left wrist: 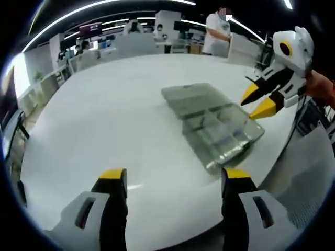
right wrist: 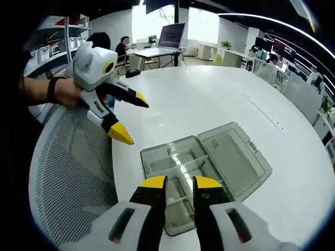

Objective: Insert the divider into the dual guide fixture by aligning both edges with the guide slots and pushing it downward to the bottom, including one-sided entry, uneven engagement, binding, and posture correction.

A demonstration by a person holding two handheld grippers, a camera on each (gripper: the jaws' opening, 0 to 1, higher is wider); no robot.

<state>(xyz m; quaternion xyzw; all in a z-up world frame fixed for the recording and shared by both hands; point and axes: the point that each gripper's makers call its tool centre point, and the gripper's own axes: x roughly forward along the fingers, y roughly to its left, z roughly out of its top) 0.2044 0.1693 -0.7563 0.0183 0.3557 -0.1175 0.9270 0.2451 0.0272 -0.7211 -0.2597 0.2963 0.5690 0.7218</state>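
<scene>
- The right gripper [right wrist: 179, 184] is held directly above the near end of the clear plastic box [right wrist: 207, 167]; its yellow-tipped jaws are set close together with a narrow gap, and nothing is seen pinched between them. This posture is judged to be an approach to the compartments below.
- The left gripper [left wrist: 175, 177] is held low over the white table [left wrist: 104, 120], its jaws spread wide and empty, well short of the box; it is judged to be kept clear as a standby.
- The box is laid open on the table near the edge, with the hinged lid [right wrist: 235, 154] folded flat beside the tray. The tray is of translucent grey plastic, rectangular, with rounded corners.
- A divider [right wrist: 183, 170] of thin, pale plastic is seen standing inside the tray, between the compartments. Whether both edges are seated fully in the guide slots cannot be told.
- The table surface is smooth, matt and rounded in outline.
- A grey mesh chair back [right wrist: 68, 172] is placed just beside the table edge.
- Beyond, office desks and a monitor [right wrist: 171, 35] are visible.
</scene>
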